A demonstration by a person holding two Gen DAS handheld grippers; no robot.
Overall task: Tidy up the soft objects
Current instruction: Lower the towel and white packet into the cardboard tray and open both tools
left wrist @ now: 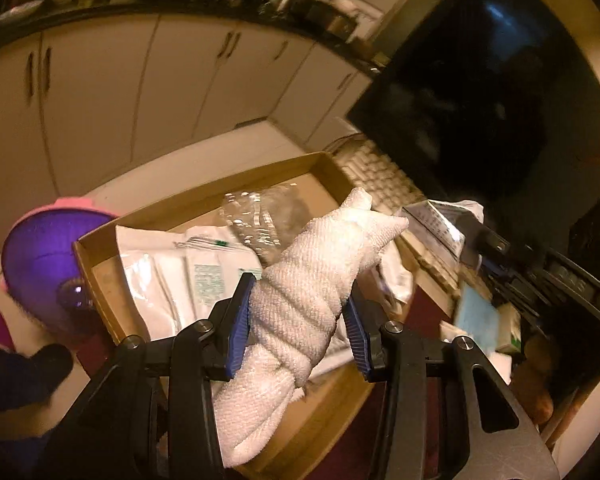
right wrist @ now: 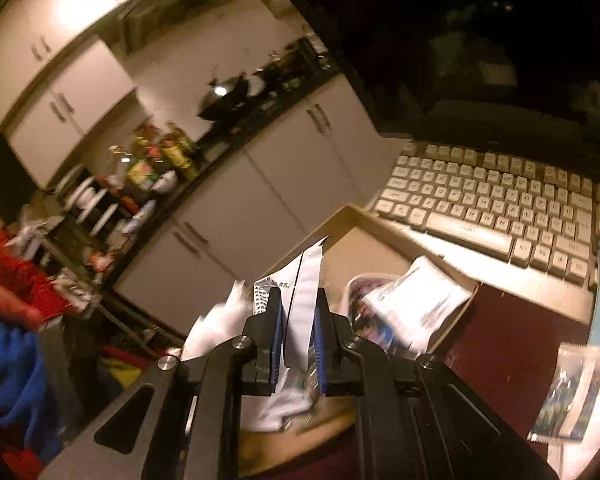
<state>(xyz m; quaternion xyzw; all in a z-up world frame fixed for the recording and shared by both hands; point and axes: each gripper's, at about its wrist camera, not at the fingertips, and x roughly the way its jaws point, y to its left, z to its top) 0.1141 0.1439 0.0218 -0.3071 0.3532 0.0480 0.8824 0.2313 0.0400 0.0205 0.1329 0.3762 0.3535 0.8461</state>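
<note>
Blue-padded left claw (left wrist: 298,320) pinches a rolled white towel (left wrist: 300,292) across its middle; roll's long axis runs forward and up-right from the claw, one end pointing past the box's far wall toward the keyboard (left wrist: 380,176), other end drooping back under the claw body. Towel hangs above the shallow cardboard box (left wrist: 204,196), not touching it as far as I can tell. Box on the worktop already holds white plastic pouches (left wrist: 160,276) and a crumpled clear plastic piece (left wrist: 260,216); purple bowl (left wrist: 44,256) just left of the box. Right claw (right wrist: 298,320) nearly pressed together on a thin white packet (right wrist: 304,304), held upright, edge-on, over the near-left part of the same box (right wrist: 364,216); more white packets (right wrist: 416,300) lie at the box's right side. Both loads are above the box, so the left one likely just needs lowering with the roll's axis along the box floor; blur makes heights uncertain.
</note>
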